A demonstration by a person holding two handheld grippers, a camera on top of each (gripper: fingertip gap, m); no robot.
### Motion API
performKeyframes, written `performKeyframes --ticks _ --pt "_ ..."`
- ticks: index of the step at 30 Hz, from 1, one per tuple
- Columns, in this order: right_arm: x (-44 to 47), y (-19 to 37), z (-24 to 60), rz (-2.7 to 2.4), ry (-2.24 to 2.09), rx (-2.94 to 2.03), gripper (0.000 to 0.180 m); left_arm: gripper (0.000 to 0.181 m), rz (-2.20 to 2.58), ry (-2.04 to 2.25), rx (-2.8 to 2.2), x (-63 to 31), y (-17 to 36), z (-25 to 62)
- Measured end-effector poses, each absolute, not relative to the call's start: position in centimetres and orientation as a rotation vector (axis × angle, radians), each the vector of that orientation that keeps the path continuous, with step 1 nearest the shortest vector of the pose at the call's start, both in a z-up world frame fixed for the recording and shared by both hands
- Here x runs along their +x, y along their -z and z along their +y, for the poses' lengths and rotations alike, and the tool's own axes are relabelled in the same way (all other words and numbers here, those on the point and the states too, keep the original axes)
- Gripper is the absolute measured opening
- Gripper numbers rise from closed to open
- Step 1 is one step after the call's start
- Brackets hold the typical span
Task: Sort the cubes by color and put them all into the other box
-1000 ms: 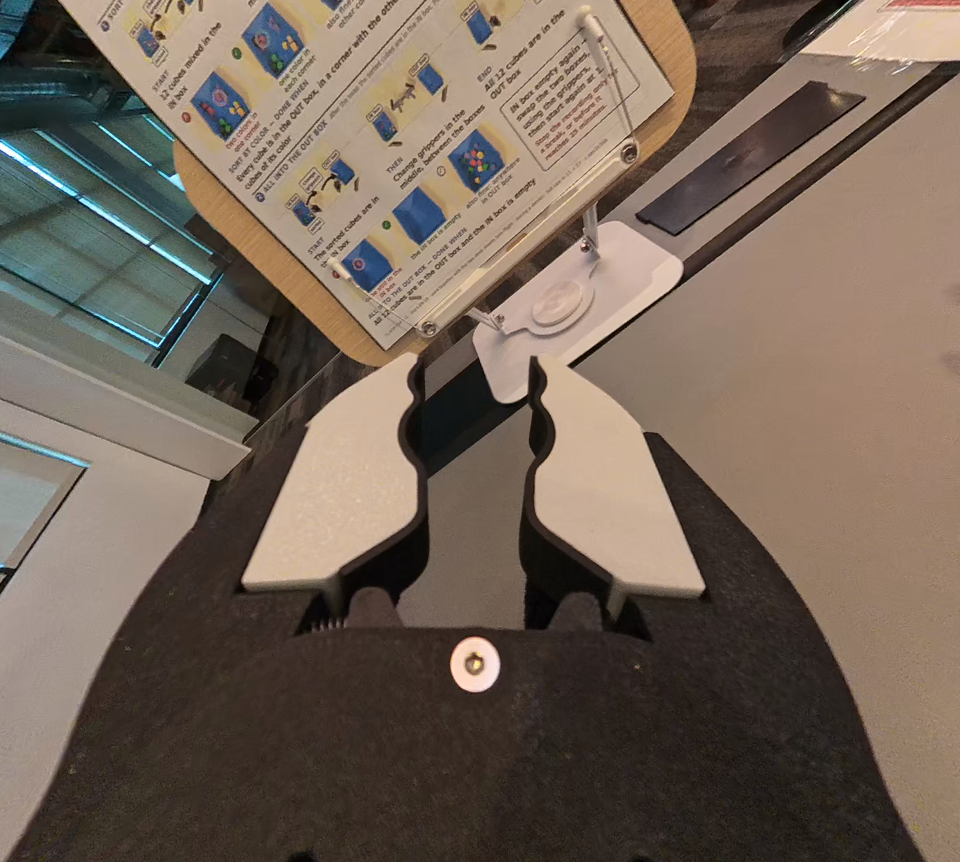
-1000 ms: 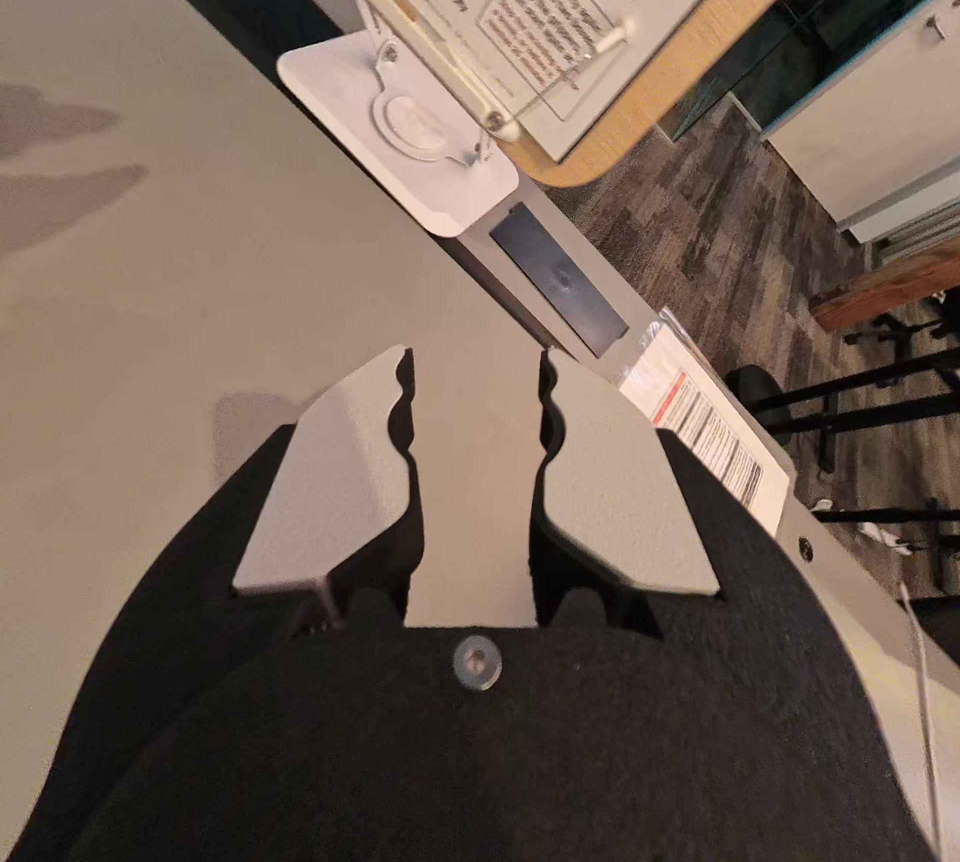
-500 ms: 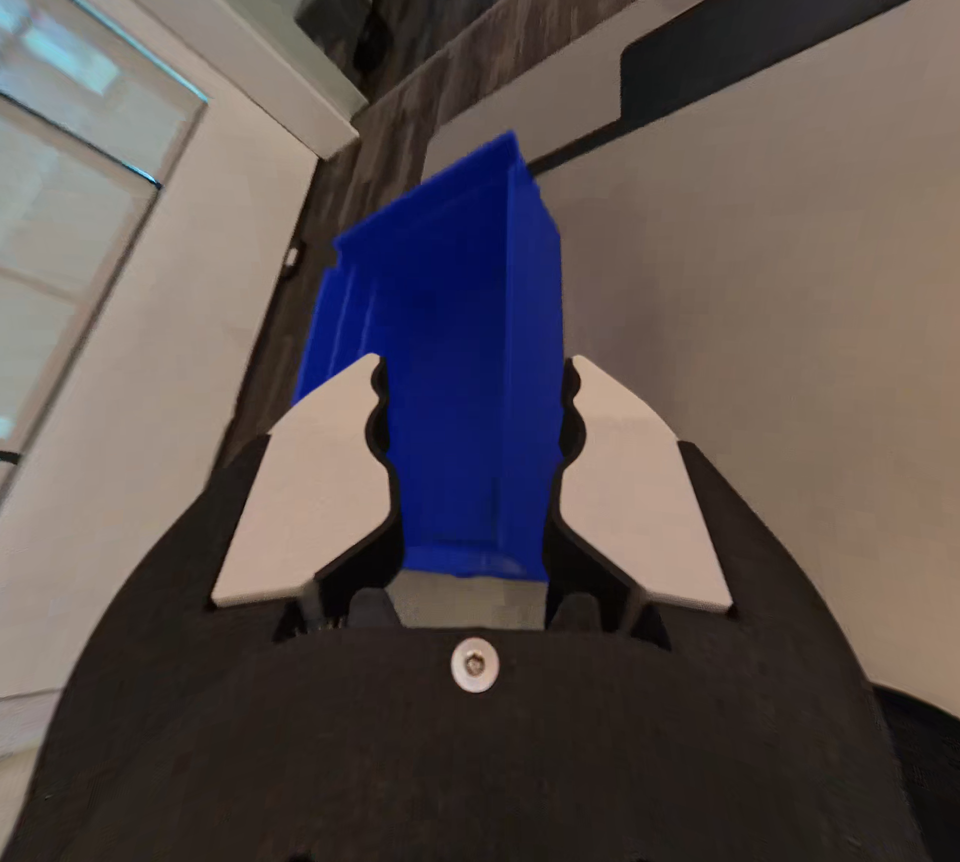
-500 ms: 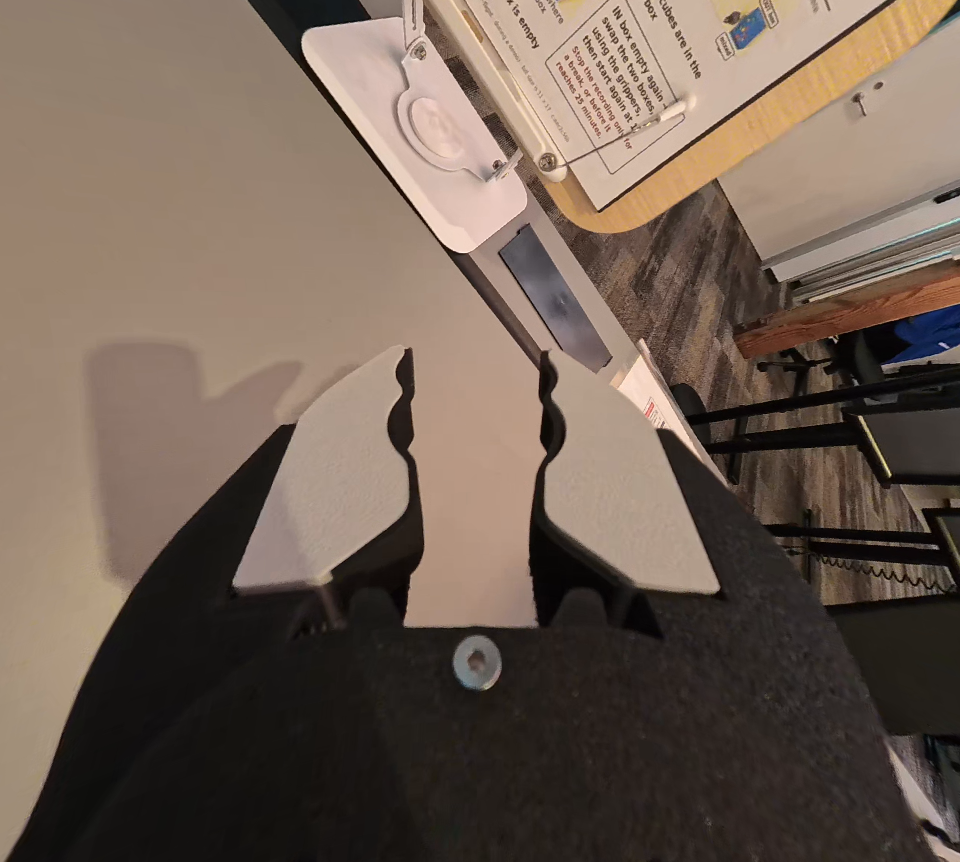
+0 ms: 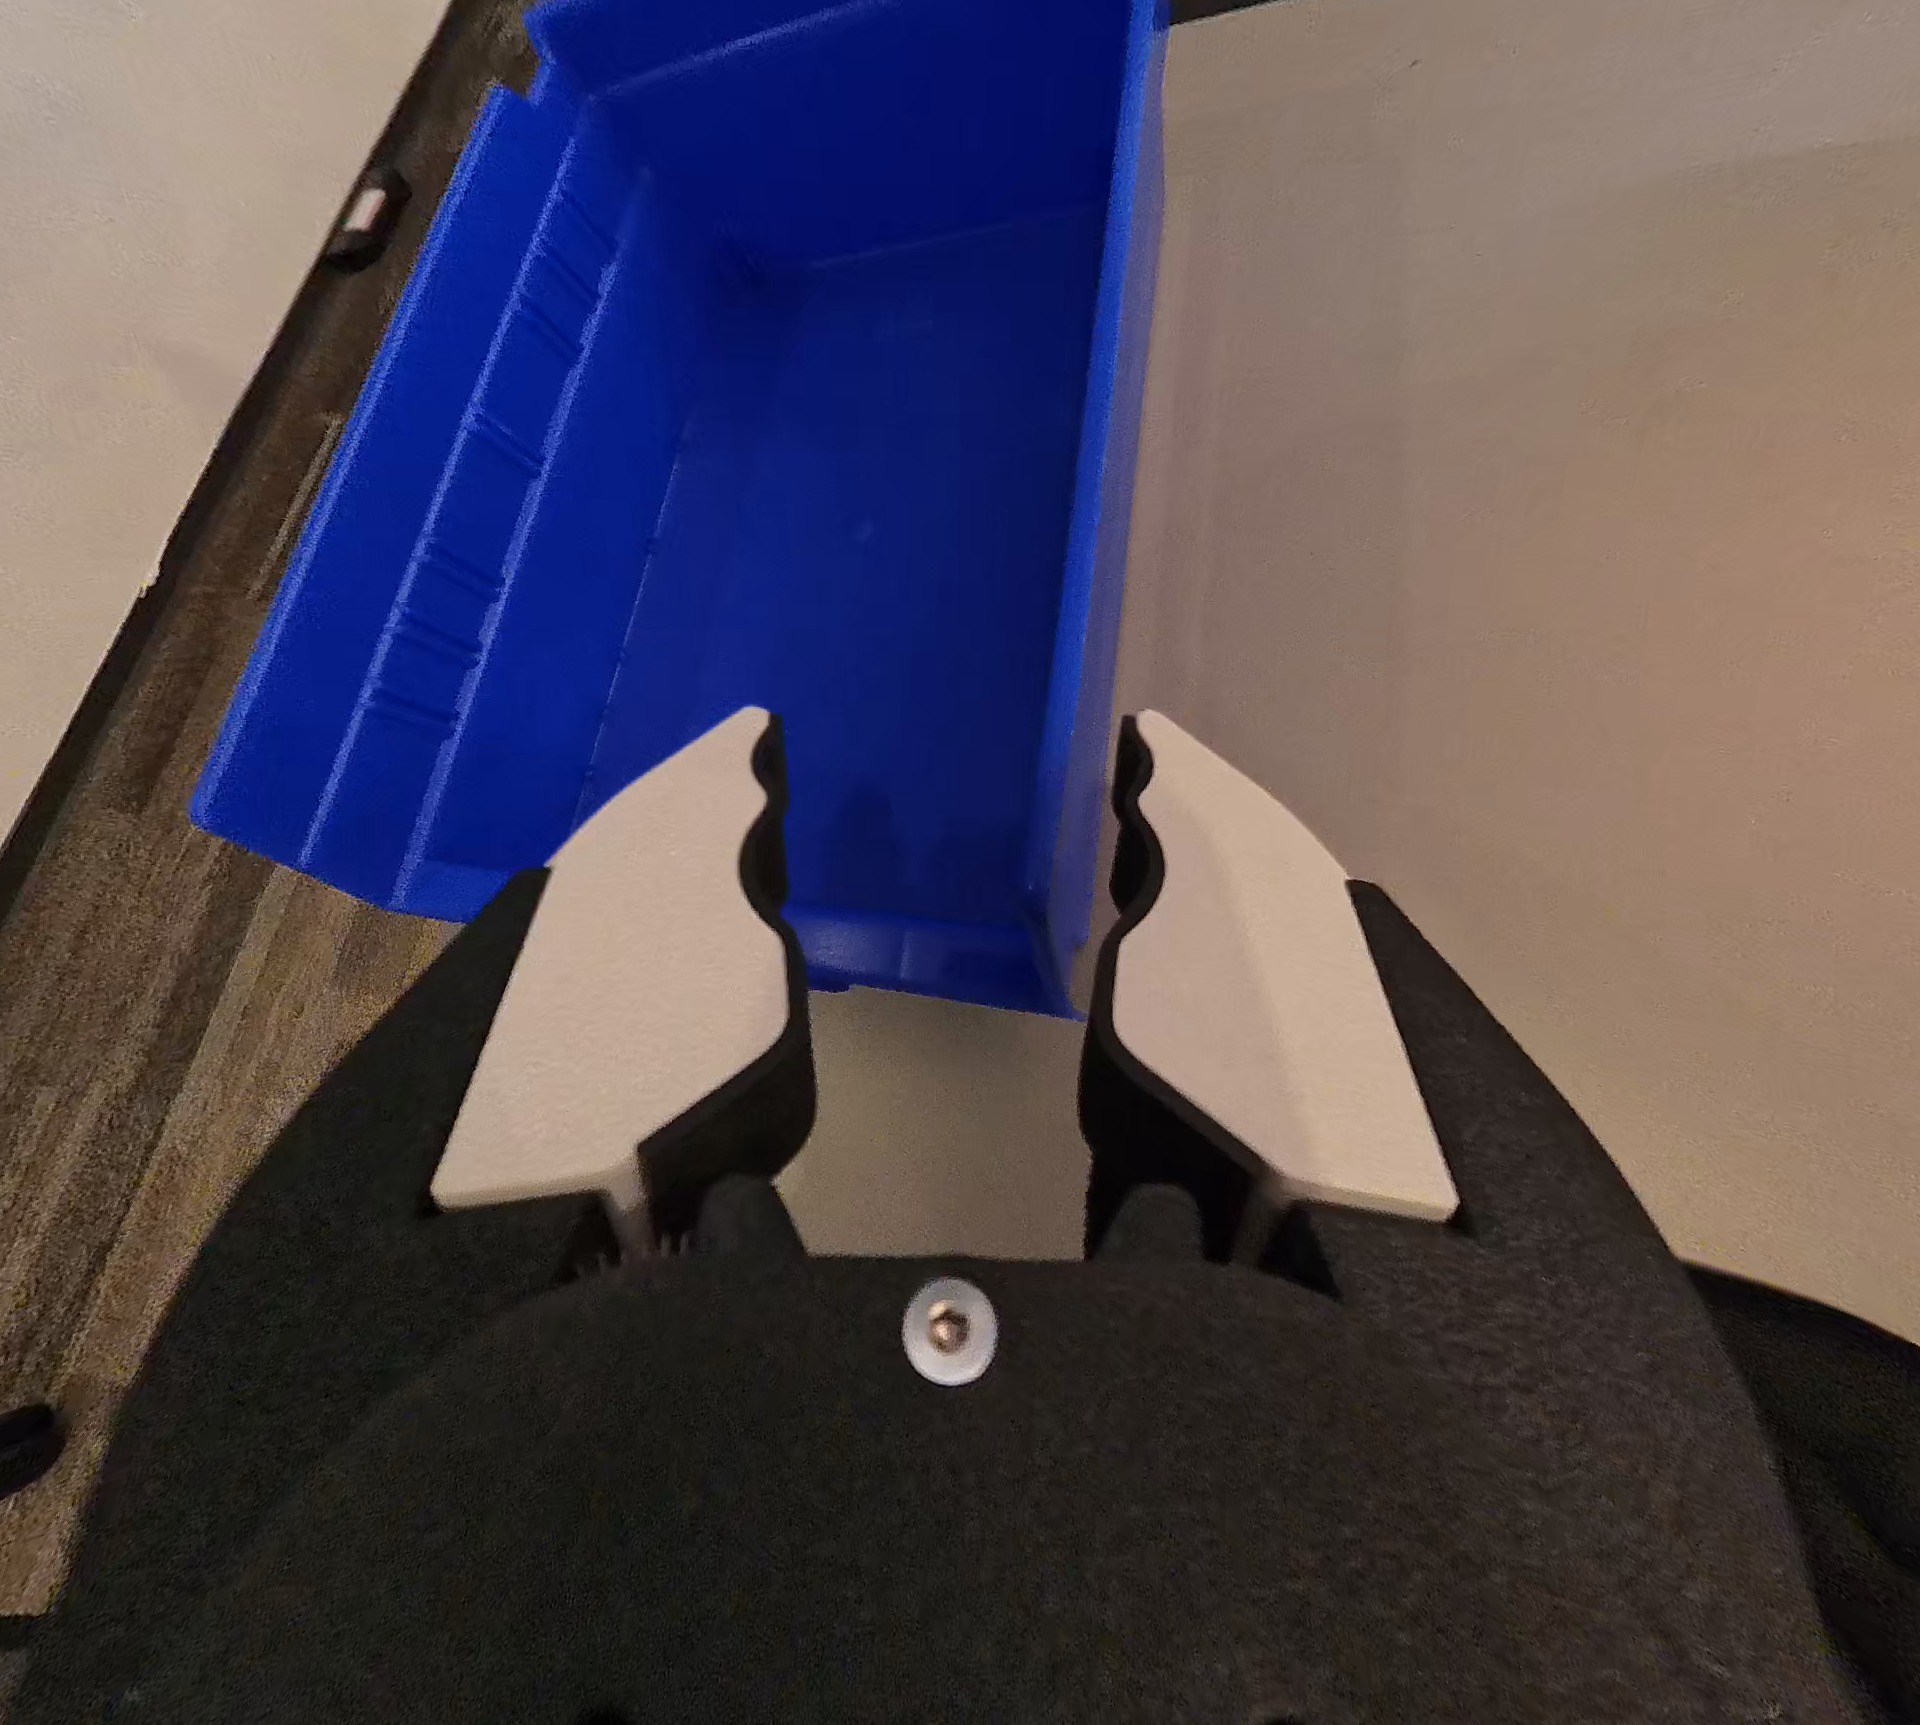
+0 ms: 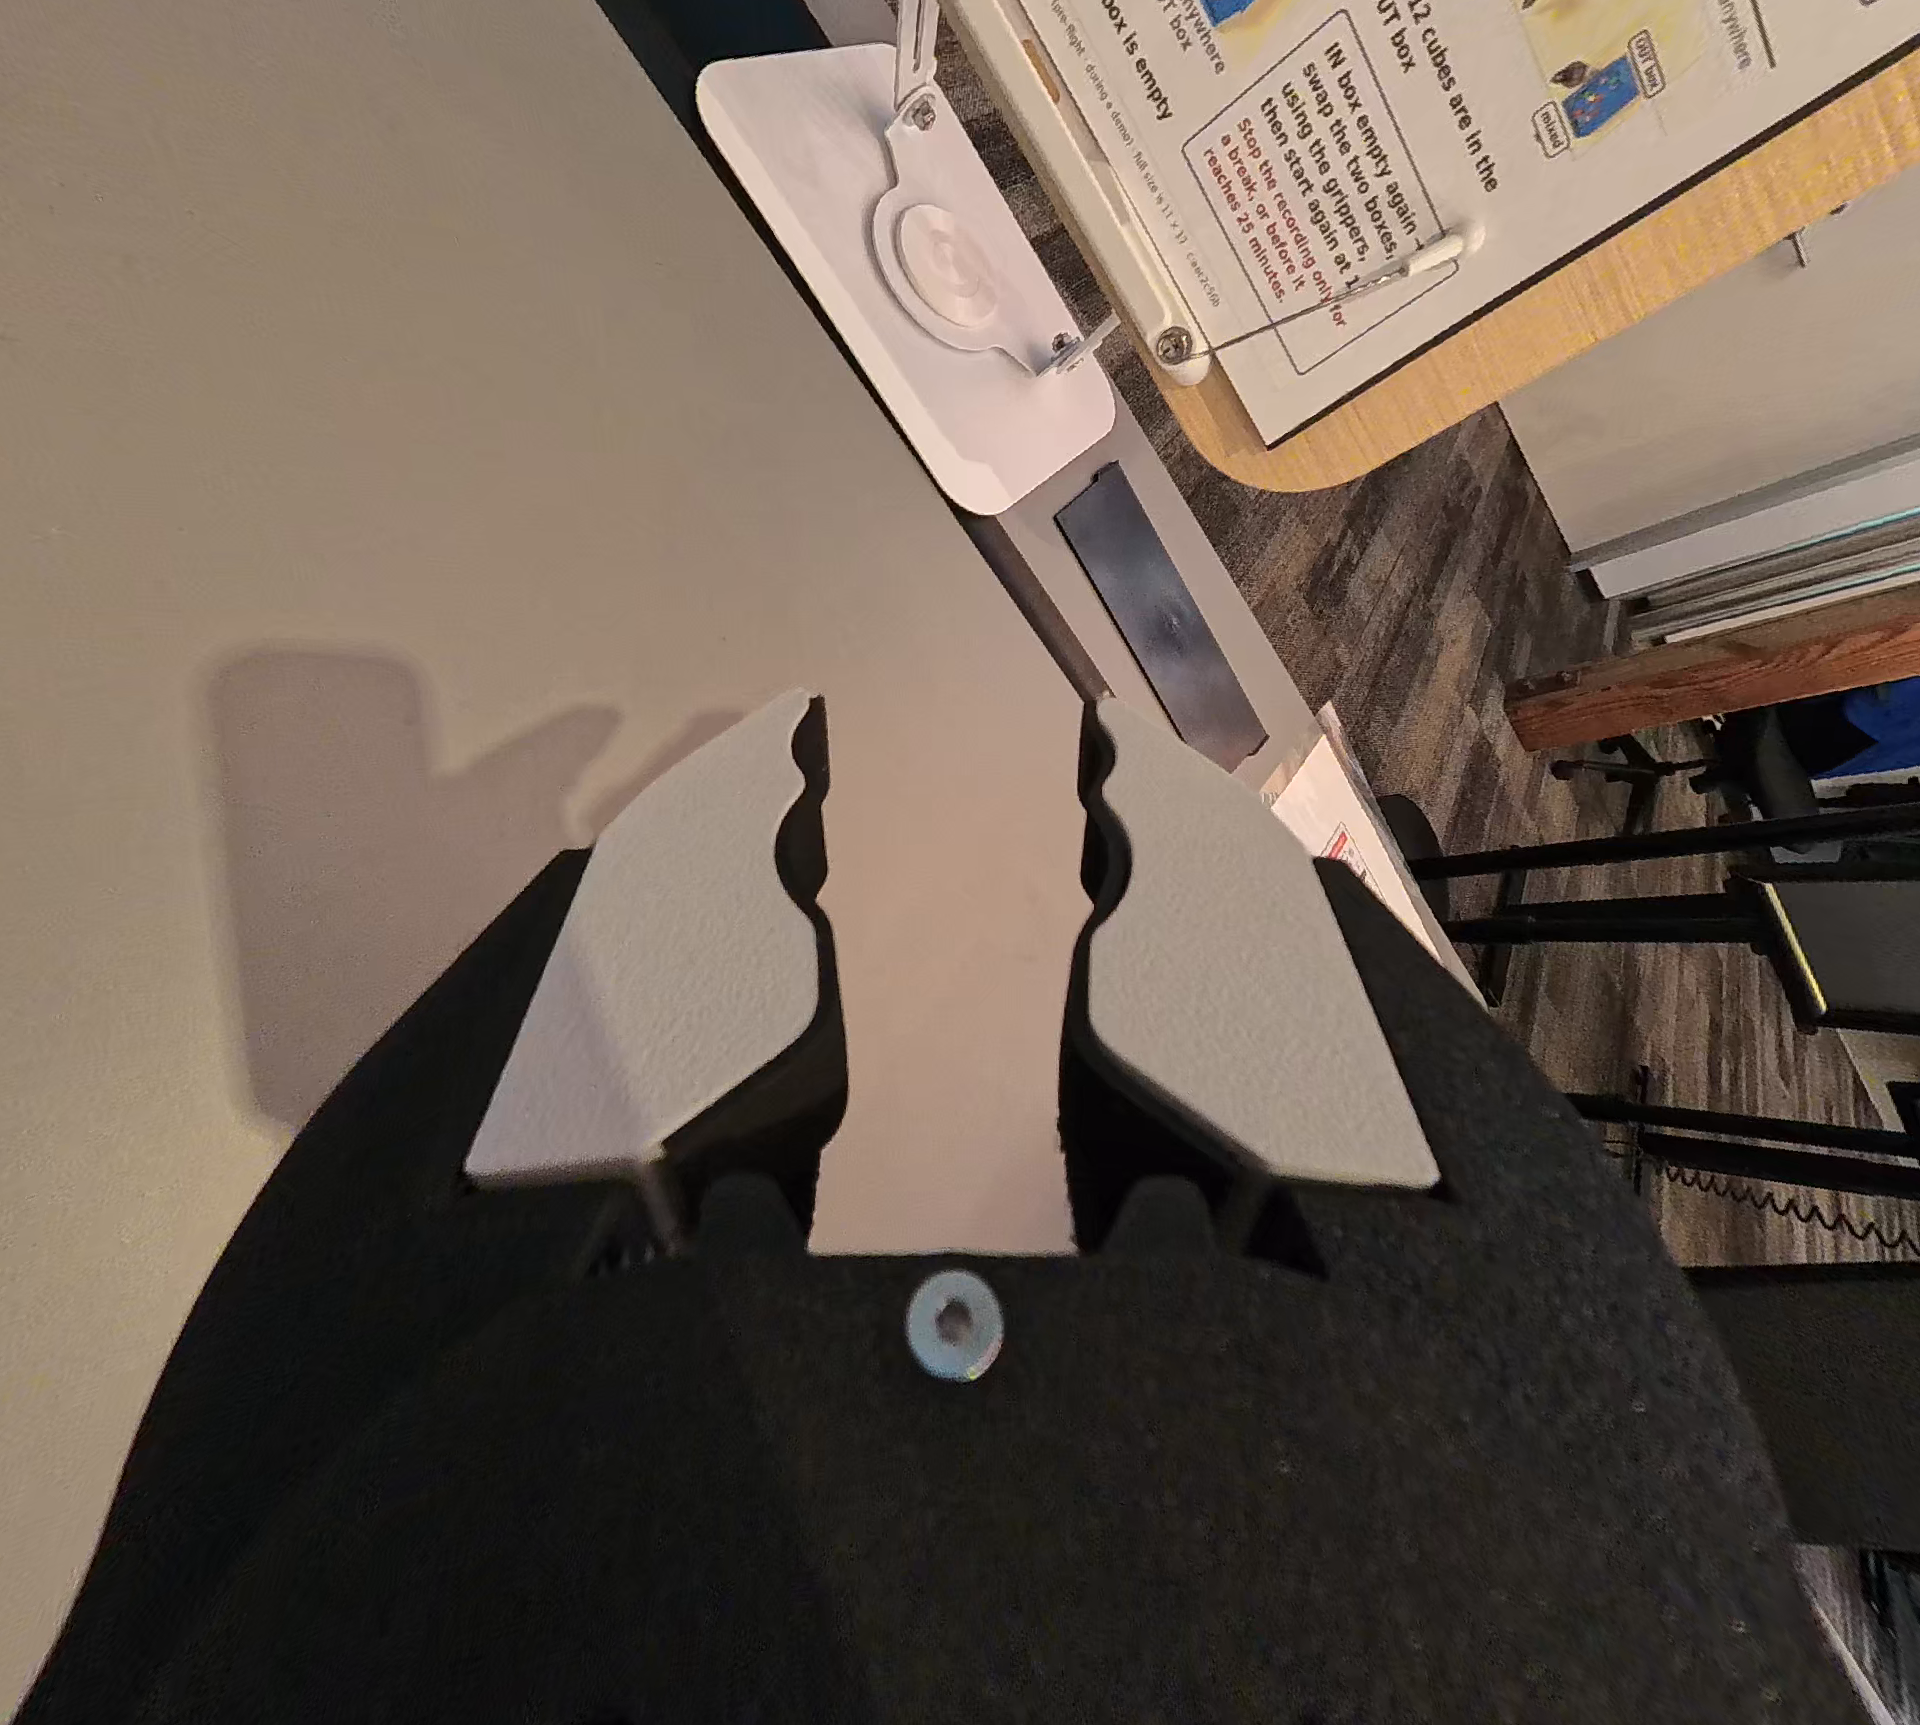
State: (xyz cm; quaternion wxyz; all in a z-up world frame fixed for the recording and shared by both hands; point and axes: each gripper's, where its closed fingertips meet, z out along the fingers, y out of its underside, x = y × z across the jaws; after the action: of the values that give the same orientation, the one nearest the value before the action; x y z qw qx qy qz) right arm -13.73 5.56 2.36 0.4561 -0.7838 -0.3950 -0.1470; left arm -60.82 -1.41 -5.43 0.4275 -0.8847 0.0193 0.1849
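Blue box [image 5: 831, 449] fills most of the left wrist view: a long plastic bin sitting on the pale surface [image 5: 1558, 532], its near end just under the tips of the left gripper [image 5: 948, 730]. The bin runs lengthwise away from the camera, and its far left side reaches out past the surface edge over the grey-brown carpet floor [image 5: 156, 948]. Inside I see only bare blue floor and ribbed walls; no cubes show in the part that is visible. The left gripper hangs above the bin's near end with its two pale fingers [image 5: 644, 948] spread apart and nothing between them. The right finger lines up roughly with the bin's right wall. White cabinet fronts [image 5: 156, 117] stand beyond the floor on the left.

From the right wrist view, the right gripper [image 6: 951, 719] sits over a bare stretch of the same surface [image 6: 416, 325], its fingers [image 6: 686, 937] also apart and empty, throwing a soft shadow [image 6: 343, 844] to the left. Ahead of it, at the far edge of the surface, a white stand base [image 6: 914, 273] holds up an instruction sheet [image 6: 1455, 65] on a clip frame, backed by a wooden board [image 6: 1558, 366]. A dark strip [image 6: 1153, 615] is set into the grey rail just past the base. Off the surface to the right are carpet, black stand legs [image 6: 1662, 896] and a wooden ledge [image 6: 1714, 667]. No box or cube appears in this view.
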Motion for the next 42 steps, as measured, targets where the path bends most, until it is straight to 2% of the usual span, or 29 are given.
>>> performKeyframes --ticks 4,6,8,24,33,37,40,42 --pt "-13.6 -2.6 5.4 -0.968 0.347 -1.931 0.045 0.037 0.035 -0.403 -2.265 -60.6 7.2 -0.9" --pt "-13.4 -2.8 5.4 -0.964 0.345 -1.930 0.045 0.008 0.060 -0.314 -2.287 -59.3 7.9 -0.5" --pt "-13.2 -3.0 5.3 -0.961 0.341 -1.930 0.045 0.006 0.046 -0.288 -2.281 -58.7 7.9 -0.1" --pt "-10.6 -3.2 5.3 -0.896 0.308 -1.982 0.045 0.008 0.325 -0.239 -2.256 -42.8 8.1 0.5" --pt "-7.8 -4.2 5.5 -0.813 0.432 -1.983 0.045 0.009 0.492 -0.145 -2.174 -32.9 8.2 -1.0" --pt "-6.7 -4.5 5.2 -0.793 0.446 -2.005 0.045 0.018 0.533 0.022 -2.172 -28.1 8.3 -1.9" --pt "-5.0 -4.8 4.6 -0.752 0.408 -2.040 0.045 0.042 0.556 0.185 -2.137 -24.4 7.3 -3.1" --pt "-2.7 -5.2 4.2 -0.698 0.372 -2.068 0.047 0.045 0.571 0.201 -2.056 -23.6 5.7 -3.6"
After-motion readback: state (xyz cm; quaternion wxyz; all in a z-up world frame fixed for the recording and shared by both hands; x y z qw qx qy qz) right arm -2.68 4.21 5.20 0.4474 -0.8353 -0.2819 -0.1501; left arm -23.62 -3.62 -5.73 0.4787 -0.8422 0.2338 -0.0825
